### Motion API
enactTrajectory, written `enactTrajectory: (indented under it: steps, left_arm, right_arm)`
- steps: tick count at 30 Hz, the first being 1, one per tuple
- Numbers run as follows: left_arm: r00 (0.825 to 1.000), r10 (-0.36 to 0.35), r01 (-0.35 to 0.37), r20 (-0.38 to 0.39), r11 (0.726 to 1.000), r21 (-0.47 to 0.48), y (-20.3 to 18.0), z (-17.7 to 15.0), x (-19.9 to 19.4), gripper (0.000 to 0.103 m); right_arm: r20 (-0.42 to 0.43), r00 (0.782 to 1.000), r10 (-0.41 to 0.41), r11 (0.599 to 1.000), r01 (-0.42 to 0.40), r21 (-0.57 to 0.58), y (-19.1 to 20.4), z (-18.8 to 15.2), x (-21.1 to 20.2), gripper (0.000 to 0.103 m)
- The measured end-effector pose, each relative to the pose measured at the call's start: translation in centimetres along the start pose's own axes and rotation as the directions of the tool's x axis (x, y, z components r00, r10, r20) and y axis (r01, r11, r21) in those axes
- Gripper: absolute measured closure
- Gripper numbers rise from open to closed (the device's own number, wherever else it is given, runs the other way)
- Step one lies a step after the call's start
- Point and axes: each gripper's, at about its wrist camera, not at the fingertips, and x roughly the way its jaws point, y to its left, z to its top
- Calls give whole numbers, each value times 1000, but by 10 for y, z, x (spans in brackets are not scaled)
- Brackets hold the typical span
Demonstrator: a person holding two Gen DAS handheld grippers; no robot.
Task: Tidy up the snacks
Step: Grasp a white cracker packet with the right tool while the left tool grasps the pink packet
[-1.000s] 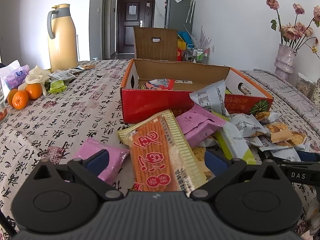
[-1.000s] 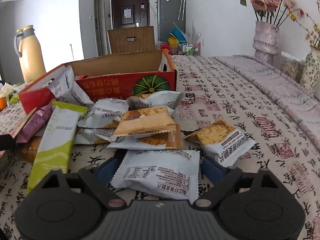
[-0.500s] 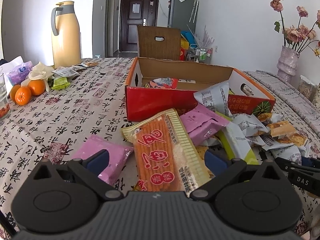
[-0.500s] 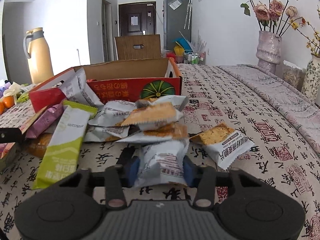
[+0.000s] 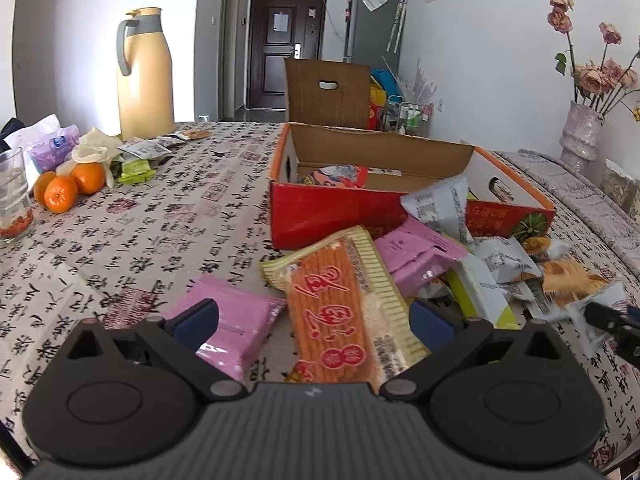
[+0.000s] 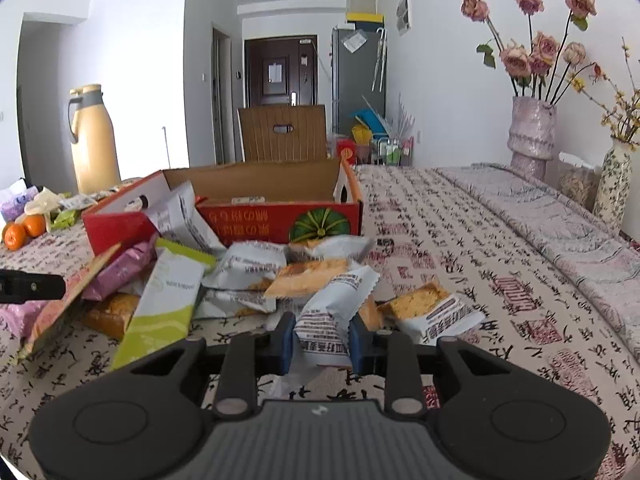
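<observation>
A red cardboard box (image 5: 332, 216) (image 6: 248, 220) stands open on the table with a few snacks inside. In front of it lies a heap of snack packets. My right gripper (image 6: 320, 338) is shut on a white snack packet (image 6: 334, 312), lifted a little off the cloth and tilted up. My left gripper (image 5: 312, 320) stands open around a long orange biscuit pack (image 5: 340, 320), its pads apart from it; a pink packet (image 5: 236, 320) lies under its left finger. In the left wrist view the right gripper's tip (image 5: 612, 320) shows at the right edge, with the white packet (image 5: 592, 308).
A green-and-white packet (image 6: 164, 296), pink packets (image 5: 416, 252) and cake packets (image 6: 428, 312) crowd the pile. Oranges (image 5: 64, 188), a glass (image 5: 12, 196) and a yellow thermos jug (image 5: 146, 76) sit at the left. Flower vases (image 6: 532, 132) line the right. A brown chair back (image 6: 282, 132) stands behind the box.
My right gripper closed on the white packet and lifted it off the table, tilting it upward. My left gripper stayed open around the orange pack.
</observation>
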Motion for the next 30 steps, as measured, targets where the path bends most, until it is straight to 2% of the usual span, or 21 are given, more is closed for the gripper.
enactTrajectory:
  steps: [8,16,24,27,30]
  left_arm:
    - [998,62,-62,-7,998,-4,21,6,5,0]
    - [991,127,-124,-52,990,65,43,5,24,0]
    - [986,117,-106,-120,990,92,52,3,47,1]
    - [985,92,-82,-146,994,70,54,3,53,4]
    - [985,81,-71,-153,995,66,55,3,54,13]
  right_arm:
    - [30,999,-23,1000,23,11,-4,3,-10,77]
    - [34,998,-53,998,52,23,-10,4,-9,77]
    - [28,997,-65,998,65,22,-8,5,-6,77]
    - [27,997,-68,997,67,22,-8,6,-5,77]
    - [26,997,-69,997,68,22,-8,6,-5,77]
